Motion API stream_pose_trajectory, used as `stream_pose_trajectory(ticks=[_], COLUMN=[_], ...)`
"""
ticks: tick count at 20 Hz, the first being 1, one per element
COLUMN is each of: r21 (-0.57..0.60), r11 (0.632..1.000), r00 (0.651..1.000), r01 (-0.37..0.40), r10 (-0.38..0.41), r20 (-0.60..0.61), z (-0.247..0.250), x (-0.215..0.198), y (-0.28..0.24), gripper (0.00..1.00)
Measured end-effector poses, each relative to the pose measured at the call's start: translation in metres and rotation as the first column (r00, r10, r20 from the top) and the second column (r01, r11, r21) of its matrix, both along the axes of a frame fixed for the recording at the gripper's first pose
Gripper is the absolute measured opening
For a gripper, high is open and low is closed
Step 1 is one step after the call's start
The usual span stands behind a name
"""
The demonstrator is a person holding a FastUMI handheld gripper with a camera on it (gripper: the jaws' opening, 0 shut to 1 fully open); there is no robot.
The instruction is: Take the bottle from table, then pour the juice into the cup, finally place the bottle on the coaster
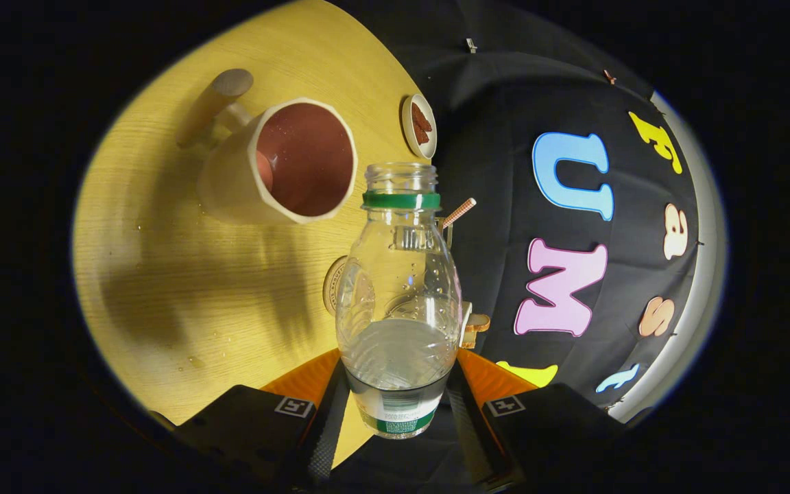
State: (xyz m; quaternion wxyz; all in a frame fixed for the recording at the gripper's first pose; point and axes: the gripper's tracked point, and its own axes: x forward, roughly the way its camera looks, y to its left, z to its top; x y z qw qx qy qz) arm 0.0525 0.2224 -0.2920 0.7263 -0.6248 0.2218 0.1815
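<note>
Pale yellow wood-grain tabletop [162, 288] spreads beyond and to the left of the fingers, tilted in the gripper view, with a few small droplets on it. Between the two black fingers stands the clear plastic bottle [399, 302] with a green neck ring and a green-and-white label band at its base; its cap is off and the mouth is open. It is held clear of the table, and a low pool of clear liquid sits in its lower part, with drops clinging to the inner wall above. The gripper [399, 405] pinches the bottle's base, one finger pressing on each side of the label.

Beyond the fingers and to the left of the bottle's neck is the cream faceted mug [230, 185] with a dark reddish-brown inside, its mouth turned toward the camera, near the bottle's mouth but apart from it. Whether it holds liquid I cannot tell. A round wooden knob-ended handle [213, 103] juts from its far side.

A round tan coaster [332, 285] lies on the table just behind the bottle's body, partly hidden by it. Farther off, near the table's edge, rests a small white dish [419, 125] holding something reddish-brown.
</note>
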Motion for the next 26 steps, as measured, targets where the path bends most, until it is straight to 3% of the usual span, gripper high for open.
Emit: stream_pose_trajectory(ticks=[26], r21=[-0.205], r11=[0.974], r00=[0.993], r01=[-0.102], r10=[0.111], r20=[0.035], z=[0.005], x=[0.011], y=[-0.007], gripper=[0.76])
